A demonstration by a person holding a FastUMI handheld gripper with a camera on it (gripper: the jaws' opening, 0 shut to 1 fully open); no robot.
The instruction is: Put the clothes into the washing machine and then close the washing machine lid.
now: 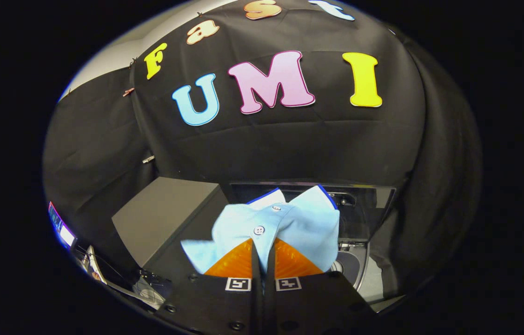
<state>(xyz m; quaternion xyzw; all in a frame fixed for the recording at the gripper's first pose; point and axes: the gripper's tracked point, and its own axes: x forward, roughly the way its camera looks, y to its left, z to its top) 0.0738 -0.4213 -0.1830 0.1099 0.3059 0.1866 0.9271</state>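
Observation:
A light blue buttoned garment [289, 223] with a darker blue collar edge hangs bunched between my two fingers, held in the air. My gripper [263, 253] is shut on it, both pads pressing the cloth near its button placket. Beyond and below the cloth lies the washing machine [352, 265] with its round drum opening just right of the fingers. Its dark glossy lid [368, 204] stands raised behind the opening. The garment hides most of the opening.
A dark grey box-like surface [164, 214] sits left of the machine. Cables and a small lit screen [59, 228] lie lower left. Black cloth walls close the space behind and to the right.

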